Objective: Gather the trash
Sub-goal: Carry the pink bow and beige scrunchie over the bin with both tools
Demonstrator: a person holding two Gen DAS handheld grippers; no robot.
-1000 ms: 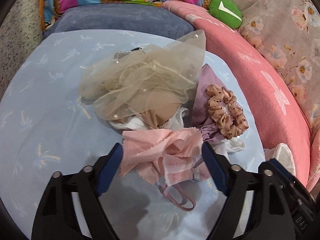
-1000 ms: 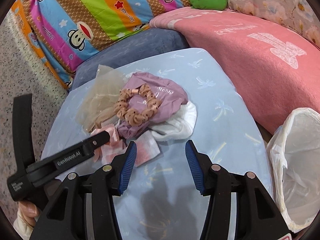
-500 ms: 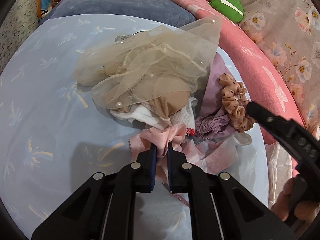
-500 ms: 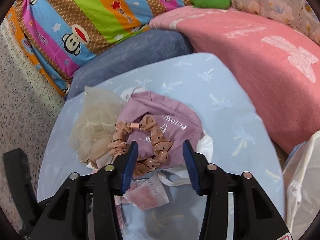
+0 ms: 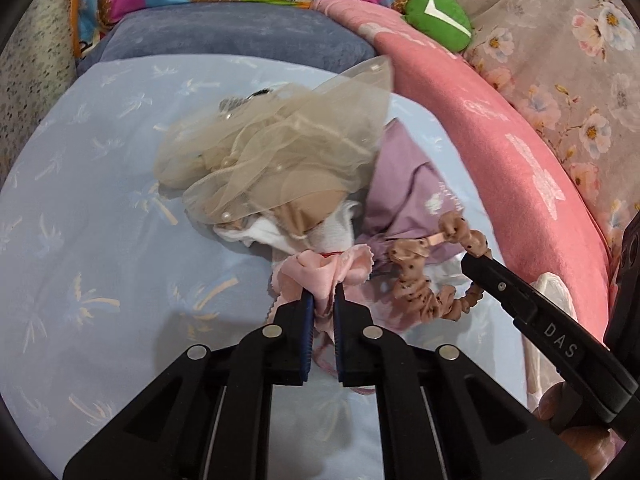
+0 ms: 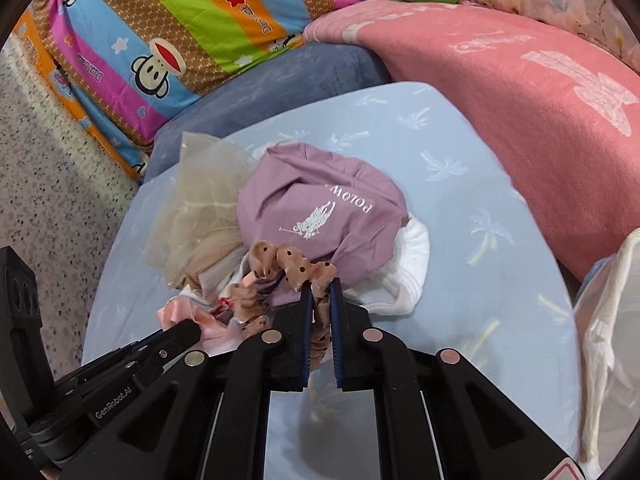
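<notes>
A pile of cloth scraps lies on the light blue cushion (image 5: 88,248). My left gripper (image 5: 323,296) is shut on a pink cloth scrap (image 5: 320,272) at the near edge of the pile. My right gripper (image 6: 319,286) is shut on a tan dotted scrunchie (image 6: 296,268), which also shows in the left wrist view (image 5: 420,292). The pile holds a beige tulle piece (image 5: 280,152), a purple cloth bag (image 6: 320,212) and a white cloth (image 6: 404,276). The pink scrap shows in the right wrist view (image 6: 180,314) at the left gripper's tip.
A white plastic bag (image 6: 608,340) hangs open at the cushion's right edge. A pink blanket (image 6: 520,92) lies to the right, a blue-grey cushion (image 5: 224,36) and a striped cartoon quilt (image 6: 180,20) behind. Speckled floor (image 6: 52,184) is on the left.
Both grippers went from open to shut. The left closed on the pink scrap first; the right moved forward over the pile and closed on the scrunchie, pulling it off the purple bag.
</notes>
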